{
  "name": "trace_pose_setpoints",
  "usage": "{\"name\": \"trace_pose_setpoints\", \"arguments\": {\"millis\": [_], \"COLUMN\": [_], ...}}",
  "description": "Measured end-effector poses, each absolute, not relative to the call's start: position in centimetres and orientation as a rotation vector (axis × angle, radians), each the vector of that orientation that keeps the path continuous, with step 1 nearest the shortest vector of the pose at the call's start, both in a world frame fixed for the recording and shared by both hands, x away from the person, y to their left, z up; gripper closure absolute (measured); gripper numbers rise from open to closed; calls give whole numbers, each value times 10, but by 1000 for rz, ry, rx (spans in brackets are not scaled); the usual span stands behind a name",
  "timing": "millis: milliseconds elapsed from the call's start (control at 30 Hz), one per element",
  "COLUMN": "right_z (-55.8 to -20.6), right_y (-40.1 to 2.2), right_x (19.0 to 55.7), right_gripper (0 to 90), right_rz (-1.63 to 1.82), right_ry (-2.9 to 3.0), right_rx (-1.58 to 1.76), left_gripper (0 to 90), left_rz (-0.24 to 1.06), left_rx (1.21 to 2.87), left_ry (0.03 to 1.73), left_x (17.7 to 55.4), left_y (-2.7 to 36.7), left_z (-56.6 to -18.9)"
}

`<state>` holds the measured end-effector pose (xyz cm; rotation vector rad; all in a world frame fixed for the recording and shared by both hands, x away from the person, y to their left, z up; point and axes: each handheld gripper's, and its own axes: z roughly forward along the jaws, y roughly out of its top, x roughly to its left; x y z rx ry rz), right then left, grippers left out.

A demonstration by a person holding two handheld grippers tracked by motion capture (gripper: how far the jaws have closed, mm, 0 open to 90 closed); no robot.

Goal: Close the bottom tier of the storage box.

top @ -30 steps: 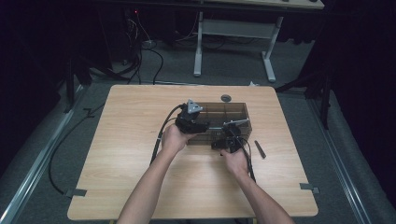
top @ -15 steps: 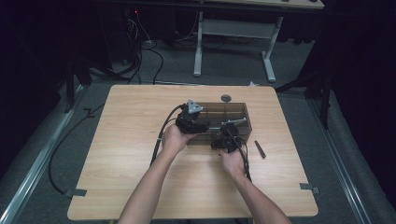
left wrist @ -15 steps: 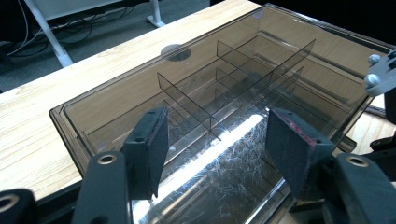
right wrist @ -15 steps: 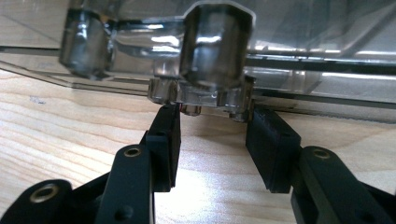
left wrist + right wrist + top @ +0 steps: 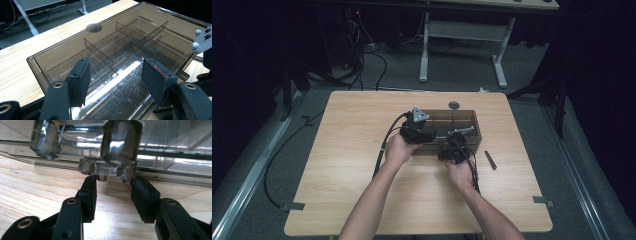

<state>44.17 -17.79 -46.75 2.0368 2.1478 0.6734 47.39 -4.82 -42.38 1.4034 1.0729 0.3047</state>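
I read the left gripper [image 5: 431,135] as a steadying hand. It sits at the near-left corner of the smoked plastic compartment box [image 5: 462,113], and in the left gripper view its claw [image 5: 113,67] spreads over the closed lid [image 5: 150,22]. That looks to me like bracing the box so it can't slide while the other hand works the front. The jaws stand about mid-wide and grip nothing. I can't tell whether the pads [image 5: 81,80] rest on the lid or hover just above it.

The box lies on the right half of the table [image 5: 352,200], nearer the far edge. Its back wall is close to the round cable grommet [image 5: 454,105]. Through the tinted lid I can see the dividers [image 5: 100,53], and the cells look empty.

The right gripper [image 5: 453,146] comes in low along the tabletop at the box's near wall. In its own view the claw [image 5: 113,181] is lined up on the clear latch tab [image 5: 107,167] under the lid's edge. My guess is the latch gets pinched or flipped next. The jaws are partly open, with the tips just at the tab's underside, one fingertip [image 5: 91,181] at or touching it. Nothing is clamped yet.

A small dark stick-shaped item [image 5: 490,160] lies apart toward the table's right edge.
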Motion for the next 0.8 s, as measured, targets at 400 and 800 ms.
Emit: {"name": "trace_pose_setpoints", "arguments": {"millis": [400,800], "right_z": [-466,-467], "right_y": [-180,-182], "right_x": [436,424], "right_gripper": [565,566], "right_rz": [660,703], "right_ry": [2188,2203], "right_rx": [2000,2001], "left_gripper": [409,409], "left_rz": [304,300], "left_rx": [1399,1397], "left_ry": [1074,1071], "left_x": [474,474], "left_y": [-49,-48], "left_z": [-424,-424]}}
